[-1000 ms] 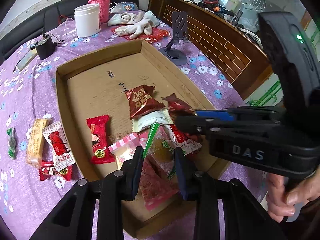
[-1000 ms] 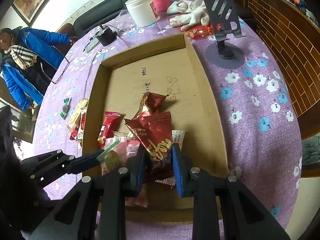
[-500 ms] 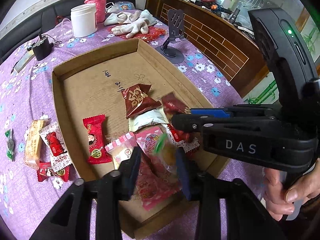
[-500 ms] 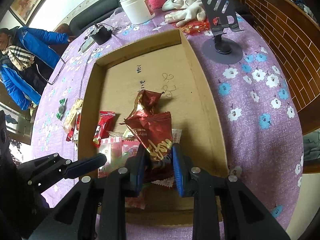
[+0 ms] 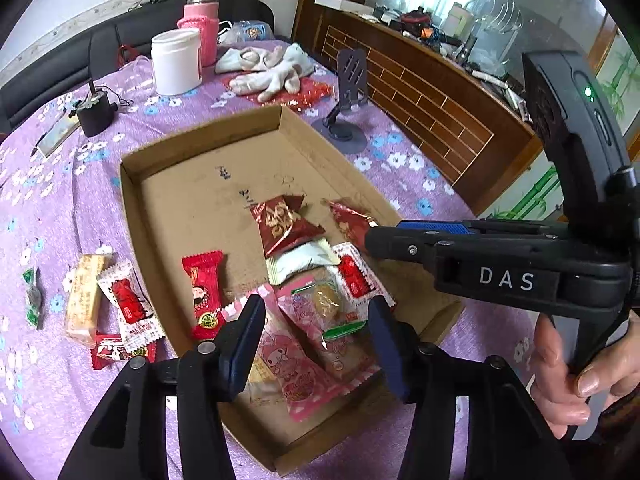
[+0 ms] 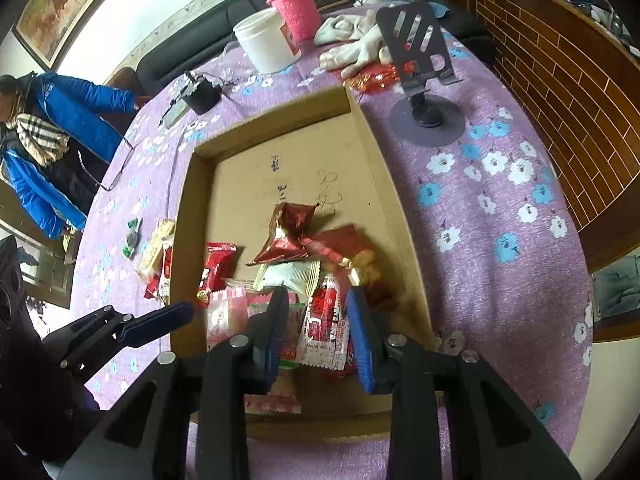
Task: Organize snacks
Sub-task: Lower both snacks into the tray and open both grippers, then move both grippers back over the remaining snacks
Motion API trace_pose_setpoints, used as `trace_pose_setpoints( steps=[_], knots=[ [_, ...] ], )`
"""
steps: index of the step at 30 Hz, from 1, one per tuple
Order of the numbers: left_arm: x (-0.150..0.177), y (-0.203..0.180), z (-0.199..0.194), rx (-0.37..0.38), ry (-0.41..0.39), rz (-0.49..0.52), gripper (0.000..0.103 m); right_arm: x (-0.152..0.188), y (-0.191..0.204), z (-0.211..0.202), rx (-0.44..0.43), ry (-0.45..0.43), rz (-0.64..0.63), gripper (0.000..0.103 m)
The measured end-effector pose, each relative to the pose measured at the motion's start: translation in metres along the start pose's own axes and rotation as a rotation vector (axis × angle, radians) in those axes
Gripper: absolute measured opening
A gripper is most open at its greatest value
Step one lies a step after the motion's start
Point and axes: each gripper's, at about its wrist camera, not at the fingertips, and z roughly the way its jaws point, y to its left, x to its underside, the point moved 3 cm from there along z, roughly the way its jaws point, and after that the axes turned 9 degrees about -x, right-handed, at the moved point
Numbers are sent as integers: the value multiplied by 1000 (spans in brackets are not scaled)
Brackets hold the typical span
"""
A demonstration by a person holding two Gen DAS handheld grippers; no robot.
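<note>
Both grippers, left gripper (image 5: pixel 316 336) and right gripper (image 6: pixel 318 330), are opening over the cardboard tray (image 5: pixel 132 216), gripping nothing.

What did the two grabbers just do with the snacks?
Left gripper let go of the green-ended candy; it lies on the pink packs, jaws opening. Right gripper dropped the dark red bag into the box, jaws opening. The snacks outside stayed put.

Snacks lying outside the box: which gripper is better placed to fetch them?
Probably left. The loose snacks lie beside the box's left wall, on the left gripper's side; its jaws are opening and grip nothing. The right gripper hangs over the box's far side, jaws also opening.
</note>
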Motion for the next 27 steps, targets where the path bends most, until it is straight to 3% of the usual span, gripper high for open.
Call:
trace_pose_setpoints(
  steps=[13,27],
  knots=[
    [-4,18,-22,18,-55,-50,56,0,-2,-15,14,-28,42,30],
    [1,63,-50,26,-125,-137,56,-11,21,-7,35,-33,24,30]
  ],
)
